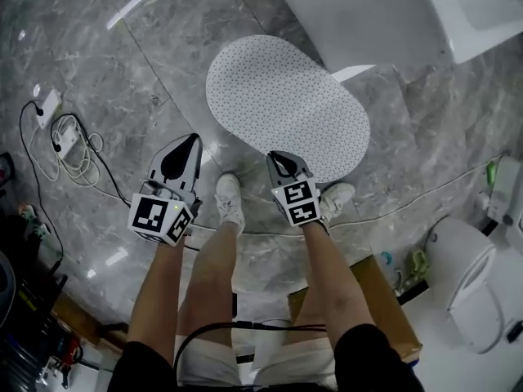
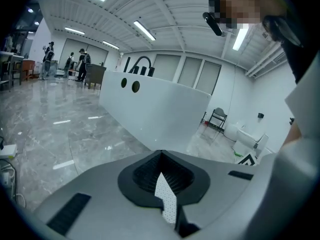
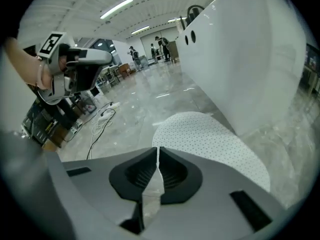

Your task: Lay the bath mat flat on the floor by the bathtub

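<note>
The white dotted oval bath mat [image 1: 286,104] lies flat on the grey marble floor, its far end next to the white bathtub [image 1: 368,15]. My right gripper [image 1: 274,158] hangs above the mat's near edge, jaws shut with nothing between them. In the right gripper view the mat [image 3: 210,134] spreads out ahead of the closed right gripper [image 3: 158,151], beside the tub wall [image 3: 250,54]. My left gripper [image 1: 192,141] is to the left of the mat, off it, also shut and empty. The left gripper view shows the closed left gripper [image 2: 161,156] pointing at the tub [image 2: 155,109].
The person's white shoes [image 1: 230,198] stand just behind the mat. A power strip and coiled cables [image 1: 61,133] lie at the left, and a thin cable [image 1: 409,202] runs across the floor. A toilet [image 1: 474,284] and a cardboard box [image 1: 384,300] stand at the right. Distant people [image 2: 50,59] are at the hall's far end.
</note>
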A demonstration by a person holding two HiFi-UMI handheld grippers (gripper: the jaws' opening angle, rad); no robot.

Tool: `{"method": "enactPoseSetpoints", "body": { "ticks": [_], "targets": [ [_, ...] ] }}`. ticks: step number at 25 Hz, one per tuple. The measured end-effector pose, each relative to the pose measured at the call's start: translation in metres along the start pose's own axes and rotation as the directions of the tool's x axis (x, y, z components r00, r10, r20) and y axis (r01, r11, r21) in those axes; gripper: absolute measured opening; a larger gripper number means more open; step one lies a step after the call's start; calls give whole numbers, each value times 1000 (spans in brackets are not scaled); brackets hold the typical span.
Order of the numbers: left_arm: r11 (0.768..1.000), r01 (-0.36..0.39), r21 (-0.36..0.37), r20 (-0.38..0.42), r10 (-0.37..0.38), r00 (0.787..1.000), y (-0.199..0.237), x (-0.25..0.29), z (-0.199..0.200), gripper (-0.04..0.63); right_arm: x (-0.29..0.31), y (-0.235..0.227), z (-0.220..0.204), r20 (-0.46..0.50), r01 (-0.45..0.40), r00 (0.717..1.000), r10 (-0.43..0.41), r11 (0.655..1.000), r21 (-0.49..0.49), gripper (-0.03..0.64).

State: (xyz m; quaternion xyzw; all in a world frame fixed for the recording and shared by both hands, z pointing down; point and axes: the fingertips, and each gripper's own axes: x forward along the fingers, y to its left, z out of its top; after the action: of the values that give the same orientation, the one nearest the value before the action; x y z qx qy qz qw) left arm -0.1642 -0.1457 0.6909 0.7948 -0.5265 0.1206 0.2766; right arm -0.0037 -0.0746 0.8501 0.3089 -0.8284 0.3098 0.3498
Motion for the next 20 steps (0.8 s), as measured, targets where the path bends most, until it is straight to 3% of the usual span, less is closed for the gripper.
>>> {"method": "enactPoseSetpoints", "body": {
  "ticks": [5, 11, 20],
  "targets": [
    [998, 59, 31, 6, -59, 998, -37, 0, 39, 14, -79, -9, 12, 71, 82, 994, -89, 992, 95, 32],
    [987, 136, 88, 5, -137, 991, -82, -13, 81, 14, -168, -16, 51, 188, 163, 963, -194, 972, 168, 28],
    [937, 277, 211, -18, -280, 960, -141, -72, 171, 14, -330, 16, 124, 330, 279, 870, -366, 918, 283, 26]
  ]
}}
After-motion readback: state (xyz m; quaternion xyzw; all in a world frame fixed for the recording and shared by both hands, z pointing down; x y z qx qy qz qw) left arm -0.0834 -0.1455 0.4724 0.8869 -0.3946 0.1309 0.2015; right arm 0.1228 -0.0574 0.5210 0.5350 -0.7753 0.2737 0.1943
